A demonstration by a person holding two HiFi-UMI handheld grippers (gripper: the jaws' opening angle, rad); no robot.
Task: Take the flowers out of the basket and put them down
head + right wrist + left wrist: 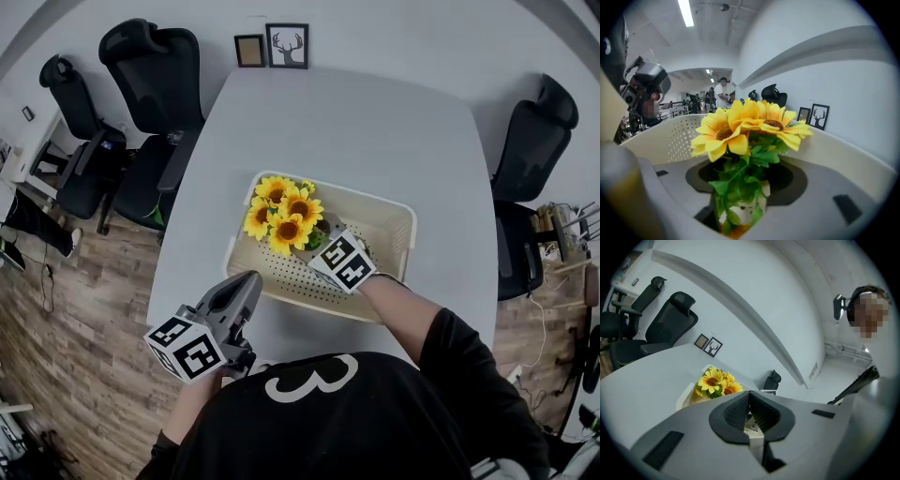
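A bunch of yellow sunflowers (284, 214) with green leaves stands in a small pale pot at the left end of the cream perforated basket (398, 220) on the white table (356, 122). My right gripper (322, 236) reaches into the basket from the near side. In the right gripper view its jaws sit on either side of the leafy stems and pot, with the sunflowers (750, 124) filling the gap of the right gripper (740, 187). My left gripper (251, 278) hangs shut and empty over the table's near left edge, outside the basket. The left gripper (749, 397) view shows the sunflowers (715, 383) ahead.
Black office chairs stand at the far left (155, 75) and at the right (539, 131) of the table. Two small picture frames (287, 45) lean against the wall at the table's far end. The basket wall (670, 136) rises behind the flowers.
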